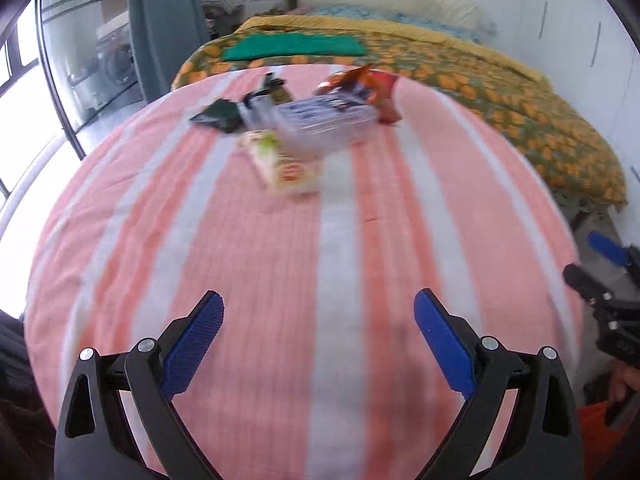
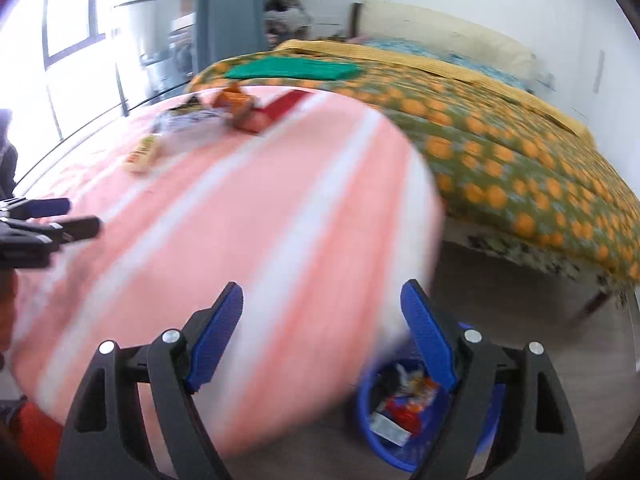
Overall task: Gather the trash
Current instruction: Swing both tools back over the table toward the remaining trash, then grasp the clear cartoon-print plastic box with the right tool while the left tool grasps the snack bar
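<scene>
A pile of trash lies at the far end of the pink-and-white striped table (image 1: 280, 260): a clear plastic package (image 1: 324, 120), an orange snack wrapper (image 1: 360, 84), a dark green wrapper (image 1: 216, 114) and a cream carton (image 1: 288, 168). The pile also shows in the right wrist view (image 2: 192, 124). My left gripper (image 1: 319, 344) is open and empty above the near part of the table. My right gripper (image 2: 322, 332) is open and empty at the table's right edge, above a blue bin (image 2: 372, 436) that holds wrappers.
A bed with an orange-flowered green cover (image 1: 500, 92) stands behind and to the right of the table, with a green cloth (image 1: 292, 48) on it. A window (image 2: 68, 32) and a grey curtain (image 1: 168, 20) are at the left. Grey floor (image 2: 520, 320) lies beside the bin.
</scene>
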Demonstrator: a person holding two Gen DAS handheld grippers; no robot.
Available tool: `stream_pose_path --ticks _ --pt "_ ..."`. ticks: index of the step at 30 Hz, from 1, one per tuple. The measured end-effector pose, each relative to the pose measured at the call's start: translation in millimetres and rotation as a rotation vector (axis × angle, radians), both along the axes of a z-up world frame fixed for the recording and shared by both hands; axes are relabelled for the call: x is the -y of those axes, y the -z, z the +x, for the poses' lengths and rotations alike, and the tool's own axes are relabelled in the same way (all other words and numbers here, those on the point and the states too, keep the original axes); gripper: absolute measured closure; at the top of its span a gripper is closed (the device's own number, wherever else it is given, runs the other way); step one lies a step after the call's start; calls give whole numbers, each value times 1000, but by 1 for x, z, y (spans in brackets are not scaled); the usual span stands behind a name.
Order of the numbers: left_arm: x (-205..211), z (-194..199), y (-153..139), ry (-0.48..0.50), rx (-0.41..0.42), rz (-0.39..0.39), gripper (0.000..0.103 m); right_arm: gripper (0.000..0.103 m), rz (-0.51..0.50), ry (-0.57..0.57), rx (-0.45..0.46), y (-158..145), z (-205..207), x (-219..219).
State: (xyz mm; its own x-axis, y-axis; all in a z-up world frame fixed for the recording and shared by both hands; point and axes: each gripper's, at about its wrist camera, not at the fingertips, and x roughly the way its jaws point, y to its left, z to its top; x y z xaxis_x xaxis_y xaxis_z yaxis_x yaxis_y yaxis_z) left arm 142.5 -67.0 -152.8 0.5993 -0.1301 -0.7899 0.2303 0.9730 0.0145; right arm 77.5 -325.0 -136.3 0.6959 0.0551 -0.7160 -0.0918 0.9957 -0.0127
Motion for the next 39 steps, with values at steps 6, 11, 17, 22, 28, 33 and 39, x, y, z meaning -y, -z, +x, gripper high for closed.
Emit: stream_pose_path --ticks 6,11,17,22,28,33,39 --pt "-25 -1 12 -32 -11 15 8 23 26 -2 -49 -5 61 -50" --pt "-22 -2 14 -31 -3 38 8 21 -9 46 -121 21 106 -61" --pt "-24 -4 15 -31 -17 17 7 14 51 64 -149 26 109 -42" --pt "-26 5 10 -16 -26 -49 7 12 1 70 -137 25 106 -47" --pt "-9 64 -13 -9 5 -45 7 11 20 72 -144 26 107 -45" --pt "-5 124 5 -72 -75 -40 26 11 22 73 -145 26 107 -46" --pt "-13 126 5 -48 -62 -45 79 11 26 74 -146 26 106 -45"
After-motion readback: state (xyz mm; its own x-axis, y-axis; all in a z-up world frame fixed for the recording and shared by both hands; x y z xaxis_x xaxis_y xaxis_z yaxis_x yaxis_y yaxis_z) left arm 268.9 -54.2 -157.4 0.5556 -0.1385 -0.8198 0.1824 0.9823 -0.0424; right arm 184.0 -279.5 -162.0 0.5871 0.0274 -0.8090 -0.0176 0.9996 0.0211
